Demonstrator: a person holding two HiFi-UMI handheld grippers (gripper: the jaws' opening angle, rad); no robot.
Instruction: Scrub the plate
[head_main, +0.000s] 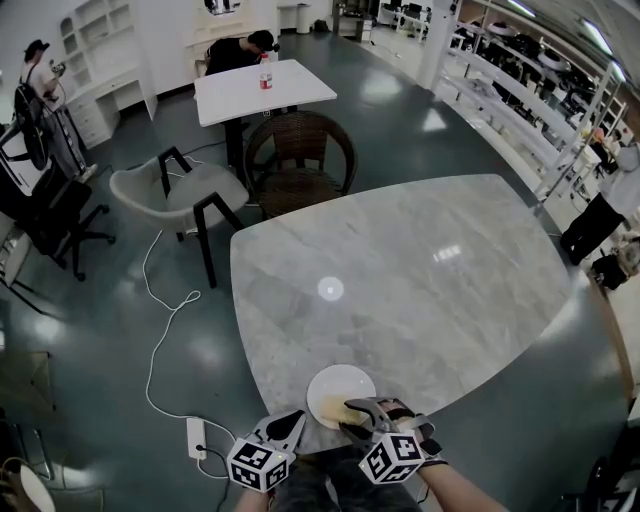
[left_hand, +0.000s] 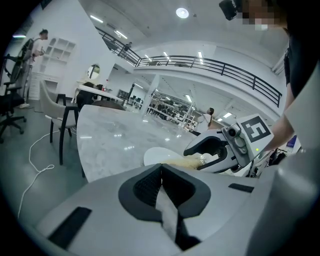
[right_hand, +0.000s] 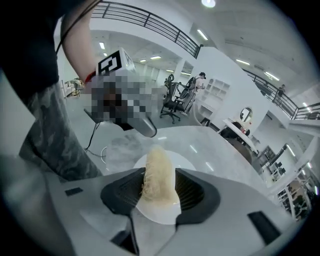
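Note:
A white plate (head_main: 335, 388) lies near the front edge of the marble table (head_main: 420, 270). My right gripper (head_main: 358, 408) is over the plate's near side, shut on a pale yellow fibrous scrubber (right_hand: 159, 175) that stands up between its pads. The plate (right_hand: 162, 212) shows below and beyond that scrubber. My left gripper (head_main: 296, 420) is just left of the plate's rim, its pads (left_hand: 150, 184) meeting with nothing between them. From the left gripper view the plate (left_hand: 156, 155) lies ahead, with the right gripper (left_hand: 212, 156) and scrubber (left_hand: 186, 161) on it.
A wicker chair (head_main: 300, 150) and a grey chair (head_main: 180, 190) stand at the table's far side, a small white table (head_main: 260, 90) behind them. A power strip (head_main: 197, 437) and white cable (head_main: 160, 330) lie on the floor at left. People stand far off.

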